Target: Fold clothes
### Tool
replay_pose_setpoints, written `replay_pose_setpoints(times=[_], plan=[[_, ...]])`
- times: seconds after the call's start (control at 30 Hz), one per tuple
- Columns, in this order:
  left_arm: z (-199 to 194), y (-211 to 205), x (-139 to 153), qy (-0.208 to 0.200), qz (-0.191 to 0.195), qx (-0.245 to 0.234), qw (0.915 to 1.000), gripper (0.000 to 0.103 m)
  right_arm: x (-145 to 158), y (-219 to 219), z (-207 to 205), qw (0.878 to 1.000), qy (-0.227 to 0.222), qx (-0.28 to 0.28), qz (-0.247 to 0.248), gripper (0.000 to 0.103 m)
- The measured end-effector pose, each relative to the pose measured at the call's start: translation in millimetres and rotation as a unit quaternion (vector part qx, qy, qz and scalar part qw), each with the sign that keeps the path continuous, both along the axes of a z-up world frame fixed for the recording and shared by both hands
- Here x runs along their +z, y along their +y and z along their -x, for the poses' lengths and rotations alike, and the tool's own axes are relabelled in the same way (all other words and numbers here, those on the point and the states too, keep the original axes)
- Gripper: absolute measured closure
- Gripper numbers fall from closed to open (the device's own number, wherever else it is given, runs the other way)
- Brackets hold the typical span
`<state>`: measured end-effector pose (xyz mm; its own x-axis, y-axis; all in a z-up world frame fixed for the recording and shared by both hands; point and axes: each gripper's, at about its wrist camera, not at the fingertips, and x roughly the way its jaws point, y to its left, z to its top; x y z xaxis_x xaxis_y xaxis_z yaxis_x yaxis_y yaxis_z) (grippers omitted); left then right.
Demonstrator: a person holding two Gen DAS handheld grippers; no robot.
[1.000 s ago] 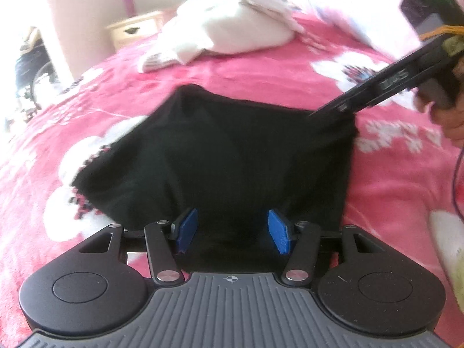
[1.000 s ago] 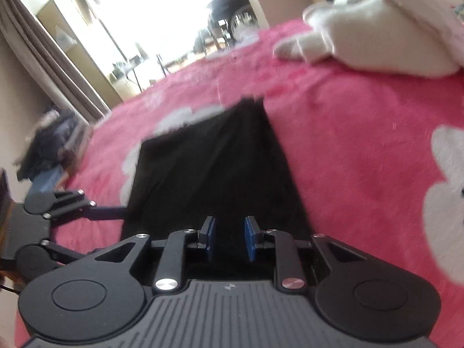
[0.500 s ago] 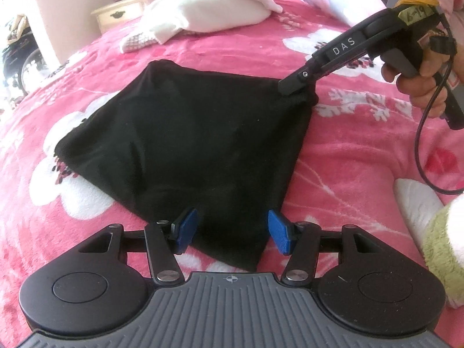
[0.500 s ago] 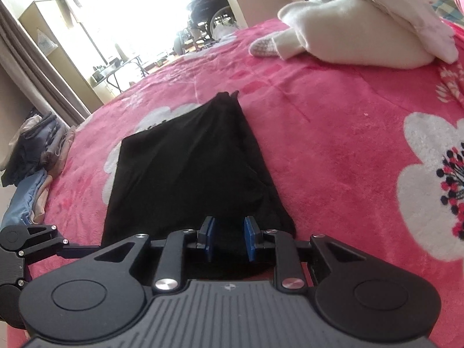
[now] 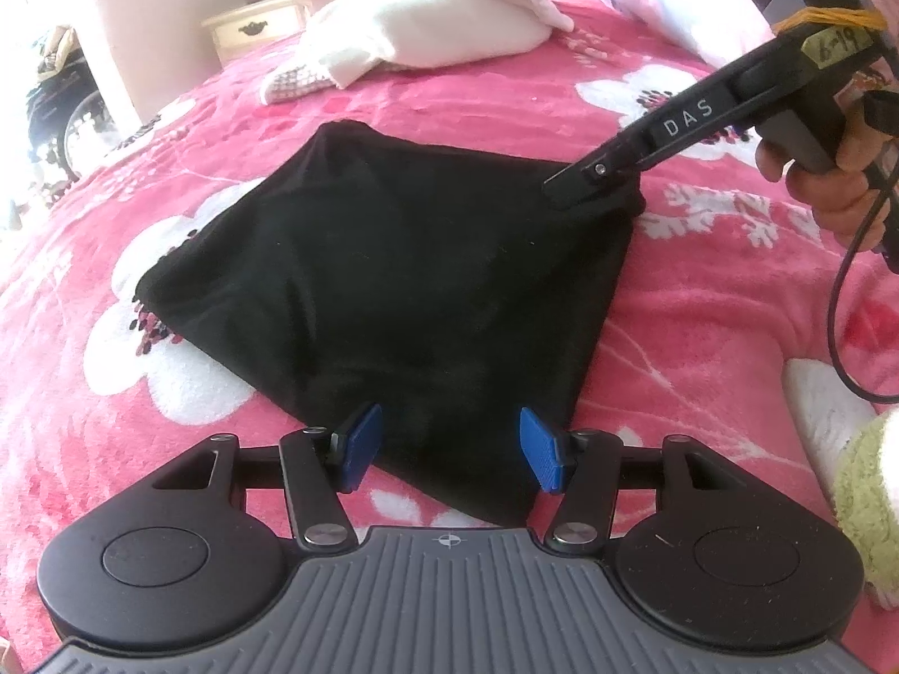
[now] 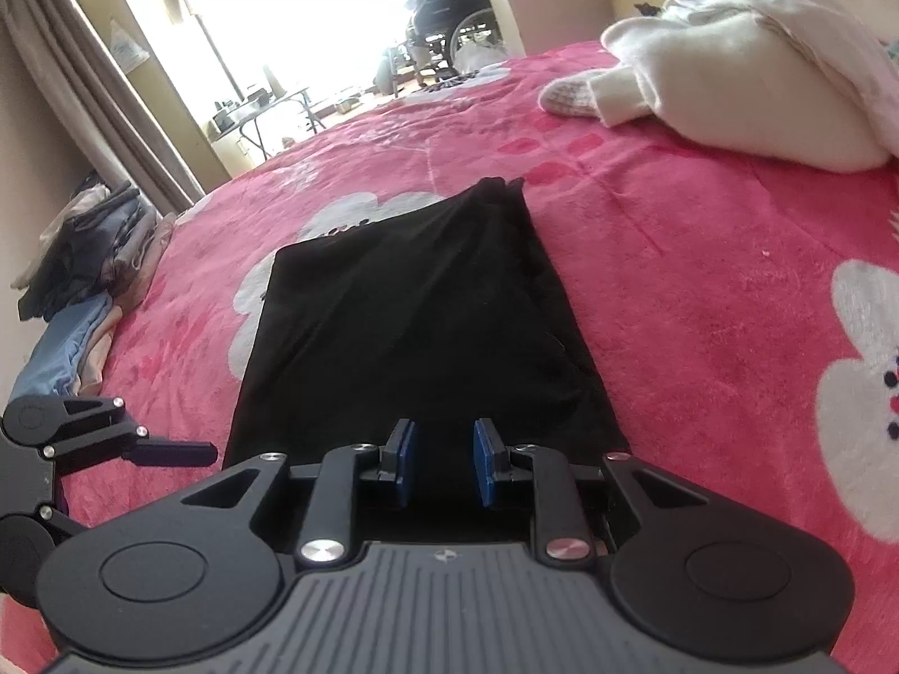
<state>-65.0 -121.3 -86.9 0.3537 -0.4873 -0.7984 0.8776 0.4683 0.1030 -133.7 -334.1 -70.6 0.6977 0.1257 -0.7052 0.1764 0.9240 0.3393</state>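
A bed under a pink fleece blanket with white flowers (image 5: 702, 303) carries a black folded cloth garment (image 5: 393, 281), smooth, roughly four-sided, lying flat. Its near corner lies between the spread blue pads of the left hand-held gripper (image 5: 446, 452), untouched. The right hand-held gripper (image 6: 444, 463), jaws narrowly apart, sits at another corner; whether it pinches cloth, I cannot tell.
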Motion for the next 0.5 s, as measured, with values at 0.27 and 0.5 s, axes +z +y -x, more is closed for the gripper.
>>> replay_pose_setpoints(times=[0.27, 0.5], plan=[[-6, -1, 0, -0.007, 0.001, 0.013, 0.9999, 0.048, -1, 4, -1, 1.0, 0.001, 0.005, 0.0, 0.079], [-8, -10, -4, -0.015, 0.0, 0.01, 0.9998, 0.048, 0, 10, -4, 1.0, 0.0, 0.012, 0.016, 0.079]])
